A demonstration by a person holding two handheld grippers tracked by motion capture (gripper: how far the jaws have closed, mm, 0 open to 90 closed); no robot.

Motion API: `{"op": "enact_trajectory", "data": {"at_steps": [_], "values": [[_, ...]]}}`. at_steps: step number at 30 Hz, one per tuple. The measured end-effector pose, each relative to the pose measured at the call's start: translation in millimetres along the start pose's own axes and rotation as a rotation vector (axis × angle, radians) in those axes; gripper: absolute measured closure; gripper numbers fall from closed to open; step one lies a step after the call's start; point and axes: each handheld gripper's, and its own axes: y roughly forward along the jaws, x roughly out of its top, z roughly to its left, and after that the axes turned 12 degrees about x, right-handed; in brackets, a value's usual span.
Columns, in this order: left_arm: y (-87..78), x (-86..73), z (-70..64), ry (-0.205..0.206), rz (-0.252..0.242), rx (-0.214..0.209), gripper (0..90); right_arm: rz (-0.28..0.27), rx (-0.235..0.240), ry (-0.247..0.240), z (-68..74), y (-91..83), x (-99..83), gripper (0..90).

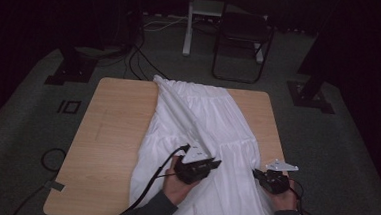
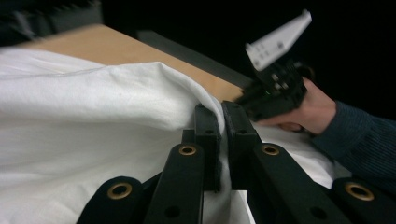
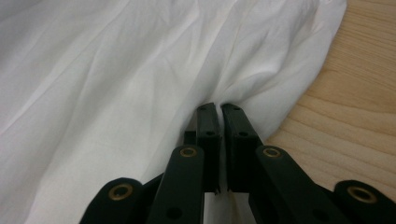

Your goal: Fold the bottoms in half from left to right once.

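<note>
A white gathered garment (image 1: 205, 123) lies along the wooden table (image 1: 112, 133), its waistband at the far edge and its hem hanging over the near edge. My left gripper (image 1: 219, 163) is shut on a lifted fold of the garment (image 2: 116, 107) near the middle, and the fold runs as a ridge toward the far left. My right gripper (image 1: 257, 173) is shut on the garment's right edge (image 3: 261, 93), low on the table. In the left gripper view the cloth is pinched between my left gripper (image 2: 222, 109). The right gripper view shows my right gripper (image 3: 219, 108) closed on bunched cloth.
Bare wood (image 3: 345, 116) lies just right of the garment's edge. The table's left half carries nothing but a small grey tag (image 1: 57, 185) at the near left corner. A chair (image 1: 243, 35) and stand legs sit on the floor beyond the table.
</note>
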Motion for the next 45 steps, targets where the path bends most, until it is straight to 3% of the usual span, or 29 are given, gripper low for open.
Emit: {"op": "enact_trajectory", "data": {"at_steps": [2, 4, 7, 9, 12, 15, 20, 22, 29, 32, 34, 35, 36, 38, 40, 42, 45], "values": [[18.5, -6.7, 1.9, -0.032, 0.051, -0.046, 84.0, 0.001, -0.003, 0.001, 0.4, 0.1, 0.1, 85.6], [24.5, -14.6, 6.7, -0.060, 0.076, -0.073, 71.1, 0.005, -0.002, 0.009, 1.3, 0.3, 1.1, 81.3], [9.9, -21.4, 19.6, -0.066, 0.059, -0.056, 62.8, 0.017, -0.047, 0.002, 7.6, -0.2, 4.5, 62.2], [-6.4, -24.0, 32.5, -0.090, 0.034, -0.039, 60.5, -0.021, -0.058, 0.010, 14.2, -4.2, 10.8, 55.0], [-32.6, -29.5, 51.0, -0.097, 0.012, 0.049, 58.5, -0.082, -0.064, -0.016, 31.3, -11.8, 26.7, 50.6], [-57.0, -42.0, 66.7, -0.069, 0.029, 0.173, 55.8, -0.129, -0.027, -0.046, 52.1, -15.5, 42.1, 50.6], [-84.7, -75.4, 90.7, -0.082, 0.087, 0.345, 52.4, -0.122, 0.022, -0.097, 85.5, -4.8, 62.7, 46.2], [-89.9, -89.1, 99.5, -0.111, 0.110, 0.374, 51.9, -0.116, 0.051, -0.106, 96.6, 3.7, 68.9, 41.0], [-99.1, -124.2, 117.9, -0.185, 0.177, 0.463, 47.9, -0.065, 0.031, -0.109, 123.3, 38.6, 83.4, 13.5], [-100.6, -134.6, 123.5, -0.224, 0.208, 0.497, 44.9, -0.003, 0.010, -0.112, 126.2, 52.3, 80.3, 11.7], [-102.2, -141.1, 126.8, -0.241, 0.228, 0.519, 43.1, 0.050, -0.026, -0.139, 126.1, 58.3, 74.7, 12.6], [-102.5, -144.2, 128.7, -0.252, 0.237, 0.526, 42.1, 0.073, -0.043, -0.150, 125.0, 59.3, 71.5, 17.8], [-102.8, -146.9, 130.6, -0.266, 0.246, 0.530, 41.7, 0.090, -0.044, -0.160, 123.1, 58.5, 68.2, 29.7], [-102.3, -150.8, 133.5, -0.289, 0.253, 0.527, 41.8, 0.109, 0.005, -0.161, 116.8, 52.9, 63.0, 63.8], [-99.8, -153.3, 135.1, -0.307, 0.262, 0.519, 41.7, 0.095, 0.016, -0.151, 111.0, 44.0, 59.5, 80.1], [-95.9, -153.9, 134.1, -0.311, 0.273, 0.501, 41.7, 0.056, -0.001, -0.136, 105.7, 31.8, 57.8, 86.1], [-87.3, -154.2, 130.5, -0.296, 0.310, 0.472, 43.0, -0.038, -0.008, -0.097, 95.0, 10.2, 58.0, 87.3]]}}
